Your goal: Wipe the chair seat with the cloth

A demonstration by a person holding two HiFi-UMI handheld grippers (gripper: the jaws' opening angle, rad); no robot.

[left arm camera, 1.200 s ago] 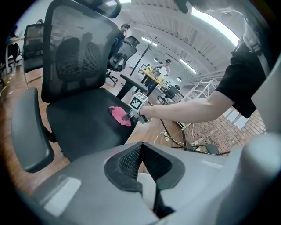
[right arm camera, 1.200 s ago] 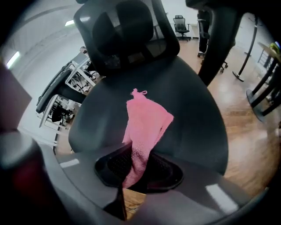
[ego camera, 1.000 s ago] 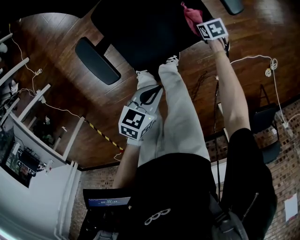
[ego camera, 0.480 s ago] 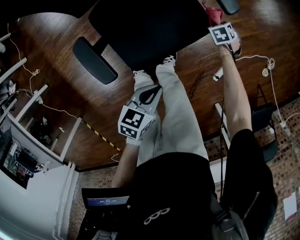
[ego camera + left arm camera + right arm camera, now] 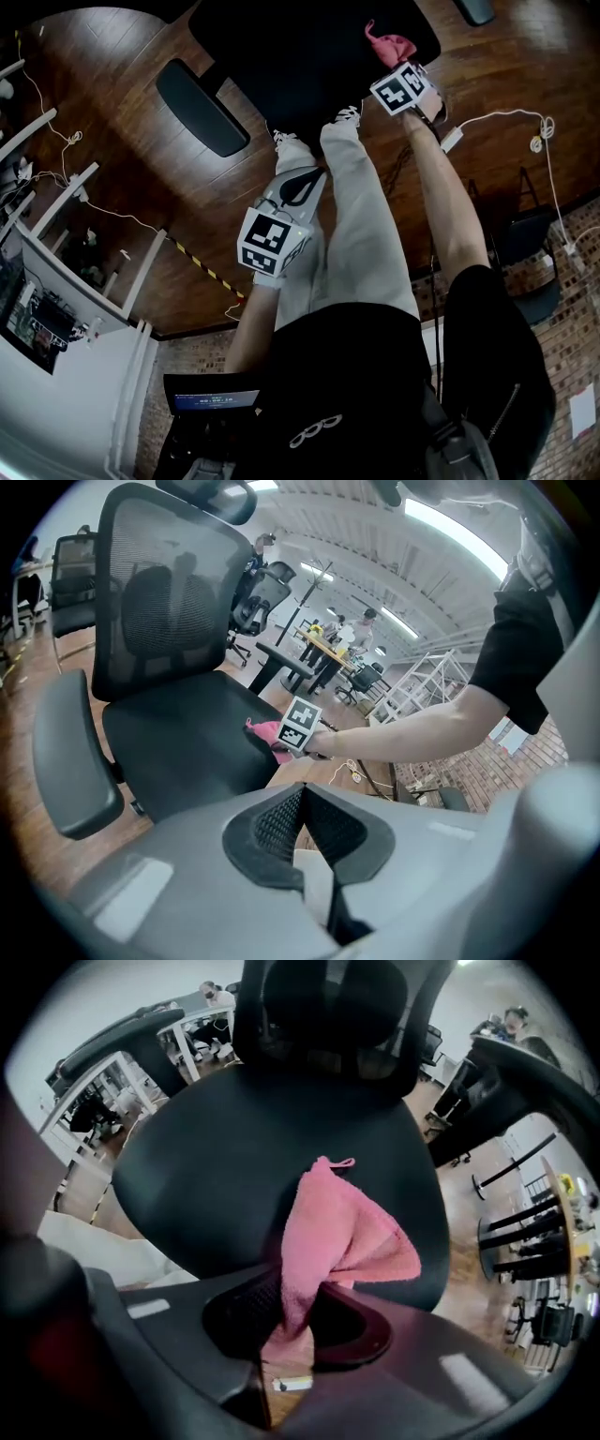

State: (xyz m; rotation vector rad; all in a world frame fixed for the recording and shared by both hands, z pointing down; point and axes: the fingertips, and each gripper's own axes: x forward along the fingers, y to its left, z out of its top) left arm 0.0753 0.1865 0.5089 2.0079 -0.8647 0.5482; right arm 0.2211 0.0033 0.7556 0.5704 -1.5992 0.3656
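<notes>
What the right gripper (image 5: 286, 1312) holds: the pink cloth (image 5: 342, 1232), pinched between its closed jaws, with the loose end fanning out ahead of them.
Chair seat (image 5: 234, 1166): the front edge lies just ahead of the right jaws and the cloth hangs over it near the right corner.
Open room: bare black seat stretches beyond and left of the cloth, up to the backrest (image 5: 328, 1016).
Left gripper (image 5: 300, 808): jaws shut together on nothing, with the seat well ahead.
Armrest (image 5: 70, 752): left of the left jaws, with floor (image 5: 122, 178) around it.
</notes>
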